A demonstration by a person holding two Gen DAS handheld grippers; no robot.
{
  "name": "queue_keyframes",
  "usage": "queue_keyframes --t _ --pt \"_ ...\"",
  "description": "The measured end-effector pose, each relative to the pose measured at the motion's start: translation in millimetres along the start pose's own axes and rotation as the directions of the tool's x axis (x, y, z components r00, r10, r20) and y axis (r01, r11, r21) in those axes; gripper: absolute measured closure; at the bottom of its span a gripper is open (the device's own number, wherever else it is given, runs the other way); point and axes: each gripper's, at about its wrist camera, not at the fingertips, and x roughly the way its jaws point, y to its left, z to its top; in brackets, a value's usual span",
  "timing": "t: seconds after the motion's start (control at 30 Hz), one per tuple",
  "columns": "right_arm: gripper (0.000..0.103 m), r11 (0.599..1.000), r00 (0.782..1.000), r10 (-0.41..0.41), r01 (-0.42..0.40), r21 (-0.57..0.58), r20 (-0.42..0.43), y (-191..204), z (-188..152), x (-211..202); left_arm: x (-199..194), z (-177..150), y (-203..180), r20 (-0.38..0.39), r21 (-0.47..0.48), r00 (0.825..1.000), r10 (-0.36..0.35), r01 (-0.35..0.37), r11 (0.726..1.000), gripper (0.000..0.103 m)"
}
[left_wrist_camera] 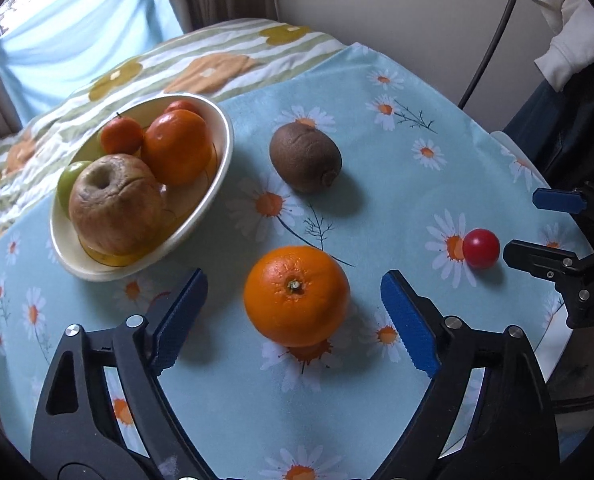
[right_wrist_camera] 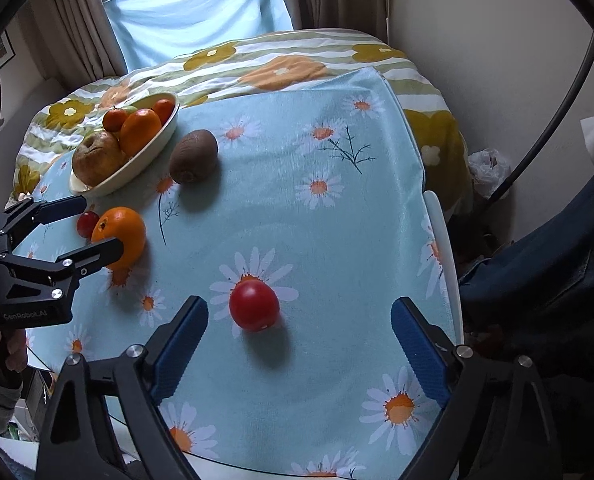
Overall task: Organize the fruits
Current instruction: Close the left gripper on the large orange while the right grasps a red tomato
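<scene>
On the daisy tablecloth lies a large orange. My left gripper is open, one blue pad on each side of the orange with a gap on both sides. A red tomato lies just ahead of my right gripper, which is open and apart from it. A brown kiwi sits beyond the orange. The cream bowl at the left holds a wrinkled apple, tangerines and a green fruit.
A small red fruit lies left of the orange, half hidden by the left fingers. Behind the table are a flowered quilt, curtains and a window. The table's white rim shows at the right, with dark clothing beside it.
</scene>
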Motion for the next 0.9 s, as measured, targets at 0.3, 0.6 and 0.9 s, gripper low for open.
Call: queue_keyframes --t 0.3,0.6,0.9 --pt "0.032 0.998 0.999 0.05 -0.051 -0.039 -0.022 3.4 -7.2 16.6 21.9 -2.1 -9.4 -0.045 -0.002 0.998 0.04 -0.04 0.999 0.035" --pt "0.049 0.993 0.995 0.086 -0.089 -0.072 -0.043 13.7 -7.2 25.7 22.0 -2.5 -8.1 -0.052 -0.013 0.997 0.061 -0.062 0.998 0.038" --pt "0.058 0.991 0.994 0.101 -0.104 -0.082 -0.045 15.7 -3.6 29.7 17.2 -8.5 -2.6 -0.057 -0.059 0.997 0.058 -0.062 0.996 0.039"
